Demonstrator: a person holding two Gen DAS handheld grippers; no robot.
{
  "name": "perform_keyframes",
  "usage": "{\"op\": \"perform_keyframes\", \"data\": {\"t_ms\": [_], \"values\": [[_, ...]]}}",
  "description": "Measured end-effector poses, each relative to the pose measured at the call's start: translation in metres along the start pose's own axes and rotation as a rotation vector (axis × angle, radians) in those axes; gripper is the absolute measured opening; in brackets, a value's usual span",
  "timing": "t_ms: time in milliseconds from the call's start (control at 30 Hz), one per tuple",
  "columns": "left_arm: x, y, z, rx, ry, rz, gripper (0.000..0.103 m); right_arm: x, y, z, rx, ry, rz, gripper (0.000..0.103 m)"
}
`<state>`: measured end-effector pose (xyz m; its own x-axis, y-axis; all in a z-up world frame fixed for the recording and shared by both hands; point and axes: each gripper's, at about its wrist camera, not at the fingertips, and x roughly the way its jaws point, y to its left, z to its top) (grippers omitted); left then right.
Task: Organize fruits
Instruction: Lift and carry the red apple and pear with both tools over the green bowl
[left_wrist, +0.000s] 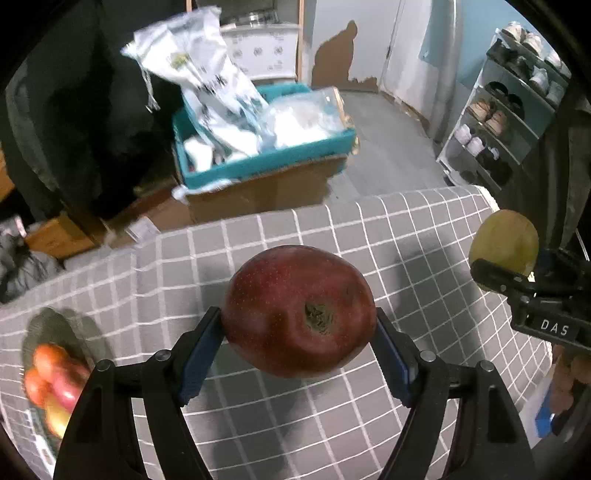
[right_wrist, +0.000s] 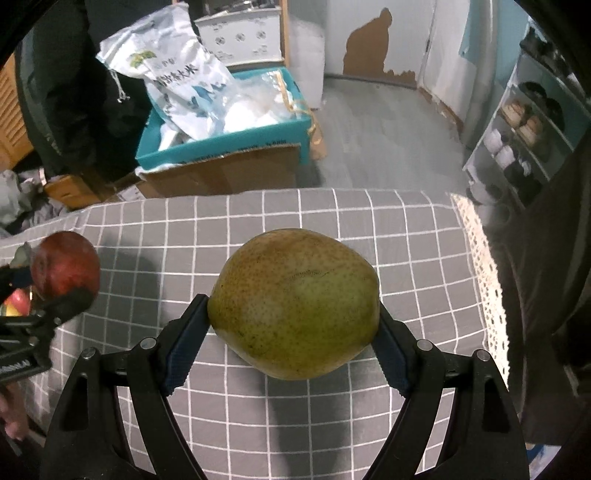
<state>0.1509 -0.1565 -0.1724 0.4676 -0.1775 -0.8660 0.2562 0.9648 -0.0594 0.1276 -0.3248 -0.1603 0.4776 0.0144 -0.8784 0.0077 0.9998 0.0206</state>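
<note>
I'm carrying 2 fruits at once over the counter (right_wrist: 406, 229) with its grey checked cloth: my left tool (left_wrist: 299, 314) is clenching 1 red apple (left_wrist: 299, 310), my right tool (right_wrist: 293, 306) is clenching 1 green pear (right_wrist: 295, 302), both clear of the cloth. I'm reckoning this is the carry step, fruit lifted and not yet sorted. Off to my left 1 plate (left_wrist: 48, 325) is holding a blurred pile of red-orange fruits (left_wrist: 51, 380) (3 or 4, I'm not able to tell). Next I'm needing to swing the apple toward that plate and lower it gently before letting go.
</note>
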Motion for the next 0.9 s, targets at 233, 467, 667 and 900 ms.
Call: {"op": "perform_keyframes", "data": {"t_ms": [233, 467, 667, 900], "values": [[-0.041, 0.016, -0.006, -0.035, -0.067, 0.01, 0.08, -0.033, 0.019, 0.003, -0.04, -0.073, 0.002, 0.083], [-0.079, 0.024, -0.009, -0.046, -0.139, 0.036, 0.08, -0.061, 0.032, 0.0, -0.041, -0.125, 0.034, 0.083], [-0.108, 0.031, -0.017, -0.059, -0.185, 0.039, 0.08, -0.086, 0.045, -0.002, -0.062, -0.175, 0.054, 0.083], [-0.131, 0.037, -0.027, -0.045, -0.227, 0.065, 0.08, -0.106, 0.065, -0.005, -0.104, -0.217, 0.073, 0.083]]}}
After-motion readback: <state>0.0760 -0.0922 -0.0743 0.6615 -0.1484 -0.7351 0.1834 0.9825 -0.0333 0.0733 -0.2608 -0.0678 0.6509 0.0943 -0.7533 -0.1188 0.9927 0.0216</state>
